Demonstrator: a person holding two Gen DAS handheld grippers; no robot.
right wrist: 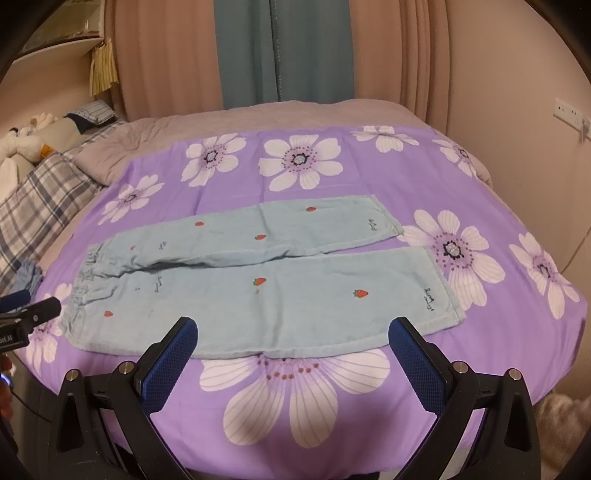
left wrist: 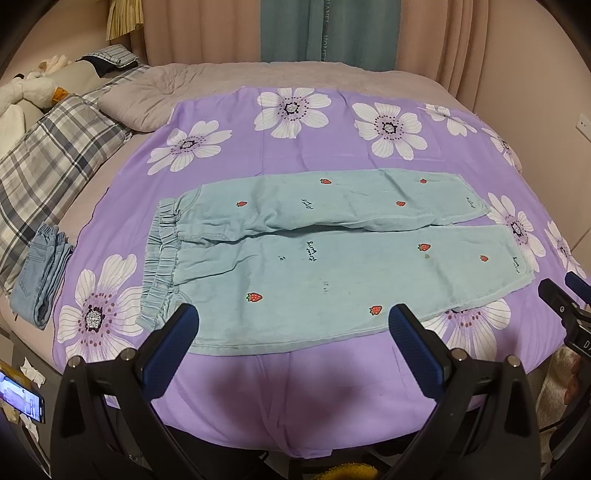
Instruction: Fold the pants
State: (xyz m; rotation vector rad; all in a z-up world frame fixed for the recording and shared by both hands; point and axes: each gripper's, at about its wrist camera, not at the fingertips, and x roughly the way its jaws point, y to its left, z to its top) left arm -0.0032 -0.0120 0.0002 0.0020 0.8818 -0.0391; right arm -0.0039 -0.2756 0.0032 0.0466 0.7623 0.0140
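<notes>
Light blue pants [left wrist: 332,258] with small strawberry prints lie flat on a purple flowered sheet [left wrist: 314,136], waistband to the left, both legs spread to the right. My left gripper [left wrist: 293,317] hovers open over the near edge of the front leg, close to the waistband end. In the right wrist view the same pants [right wrist: 266,295] stretch across the sheet [right wrist: 369,177], and my right gripper [right wrist: 293,326] stands open above the near hem side of the front leg. Nothing sits between either pair of blue pads.
A folded pair of denim jeans [left wrist: 42,273] lies at the left edge of the bed. Plaid pillows [left wrist: 51,162] and plush toys [left wrist: 33,88] occupy the far left. Curtains [left wrist: 328,29] hang behind the bed. A lit phone [left wrist: 22,400] stands at lower left.
</notes>
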